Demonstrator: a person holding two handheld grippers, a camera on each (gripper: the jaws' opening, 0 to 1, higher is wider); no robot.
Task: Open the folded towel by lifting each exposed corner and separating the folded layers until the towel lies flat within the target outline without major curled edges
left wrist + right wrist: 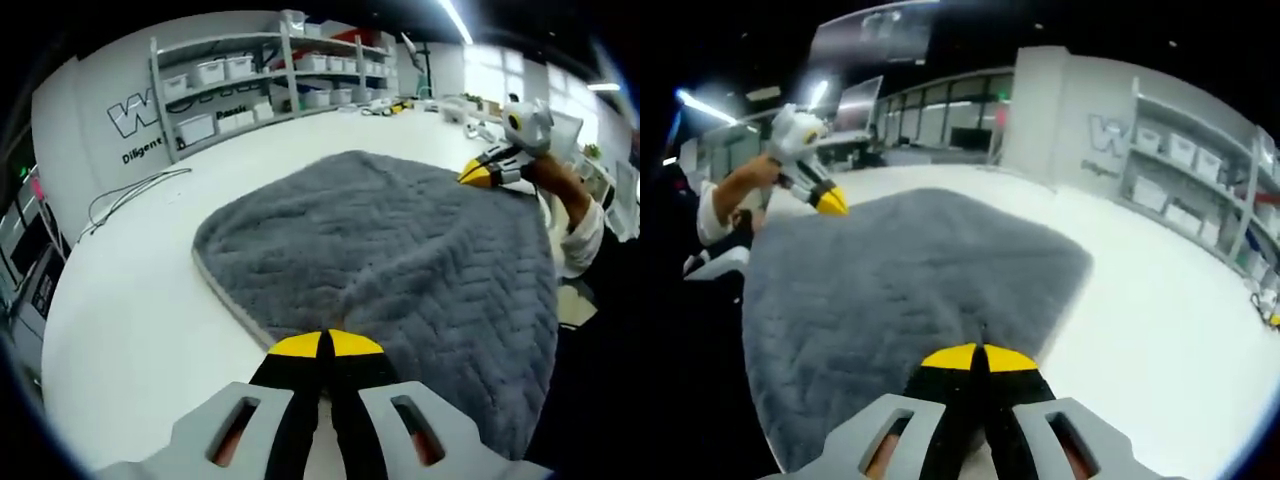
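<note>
White table point(130, 290): broad, smooth work surface; carries the towel, with bare top showing on the far side and toward the shelves.
Grey towel point(400, 260): thick, plush pile with a zigzag weave, lying spread across the table between the two grippers; a paler underlayer or edge shows along its near-left border. No target outline can be made out. Judged soft, limp and moderately heavy for cloth, not fragile, not slippery; likely to sag and drag when raised. Best taken at a corner or hem, pinching one layer only.
Left gripper point(326, 343): yellow-tipped jaws closed together at the towel's near edge; whether cloth is caught between them cannot be told.
Right gripper point(978, 356): jaws likewise pressed together over the towel's opposite edge; grip on fabric uncertain.
</note>
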